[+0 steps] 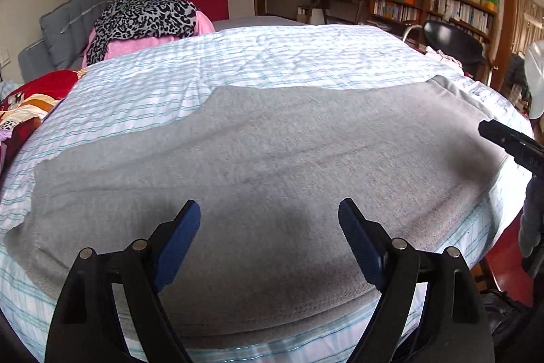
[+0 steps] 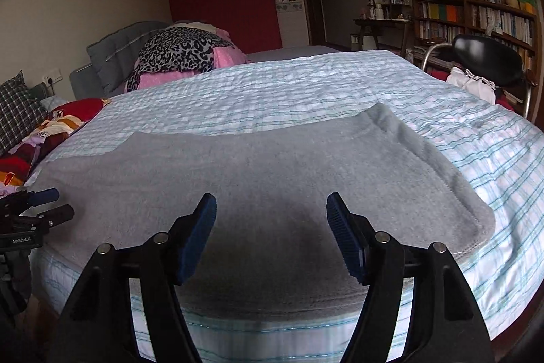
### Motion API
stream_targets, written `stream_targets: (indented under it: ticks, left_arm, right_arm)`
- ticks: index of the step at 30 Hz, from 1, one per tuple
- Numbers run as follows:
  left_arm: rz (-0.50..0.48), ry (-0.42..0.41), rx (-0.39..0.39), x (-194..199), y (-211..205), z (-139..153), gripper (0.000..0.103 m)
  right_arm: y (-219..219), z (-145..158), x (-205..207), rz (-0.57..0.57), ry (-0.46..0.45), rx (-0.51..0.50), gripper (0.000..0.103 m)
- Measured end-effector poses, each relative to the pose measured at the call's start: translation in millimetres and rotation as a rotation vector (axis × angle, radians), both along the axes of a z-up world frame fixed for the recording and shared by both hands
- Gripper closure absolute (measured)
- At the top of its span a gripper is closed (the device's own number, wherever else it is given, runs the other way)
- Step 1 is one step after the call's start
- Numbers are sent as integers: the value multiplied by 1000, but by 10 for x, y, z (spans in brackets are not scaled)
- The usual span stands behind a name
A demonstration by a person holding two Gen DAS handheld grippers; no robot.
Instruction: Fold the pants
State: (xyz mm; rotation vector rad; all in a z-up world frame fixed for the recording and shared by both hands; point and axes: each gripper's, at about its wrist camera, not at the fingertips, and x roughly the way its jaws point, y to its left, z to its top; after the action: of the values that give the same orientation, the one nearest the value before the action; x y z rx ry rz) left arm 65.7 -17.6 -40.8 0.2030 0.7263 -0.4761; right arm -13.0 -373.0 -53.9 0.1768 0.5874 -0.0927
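grey pants lie flat on the bed, folded into a wide slab that runs along the near edge of the white, blue-striped bedspread. one hemmed end sits at the near right corner in the right wrist view.

left gripper: jaws apart, blue pads hang over the grey cloth, nothing between them, no contact with the fabric visible. right gripper: jaws apart too, hanging above the near edge of the pants, nothing clamped. each gripper shows at the edge of the other's view, well apart from it.

beyond the pants the bedspread is bare. at the far left corner a leopard-print cloth lies on a pink item, against a grey headboard cushion. a red patterned blanket lies left of the bed. bookshelf and black chair stand to the right.
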Motion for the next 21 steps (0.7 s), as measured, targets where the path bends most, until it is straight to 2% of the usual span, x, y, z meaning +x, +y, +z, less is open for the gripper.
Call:
stream_targets:
  ticks: [4, 10, 16, 21]
  left_arm:
    - [-22, 53, -9, 10, -127, -111, 20]
    - [-57, 101, 1, -140, -122, -287, 20]
    - [-68, 75, 9, -346, -48, -375, 22]
    - [-48, 119, -59, -237, 23, -244, 22]
  right_arm:
    - [320, -96, 215, 89, 73, -19, 34]
    - [611, -345, 260, 189, 170, -93, 34]
    - [672, -475, 68, 215, 171, -140, 33]
    - [680, -461, 56, 203, 166, -132, 33]
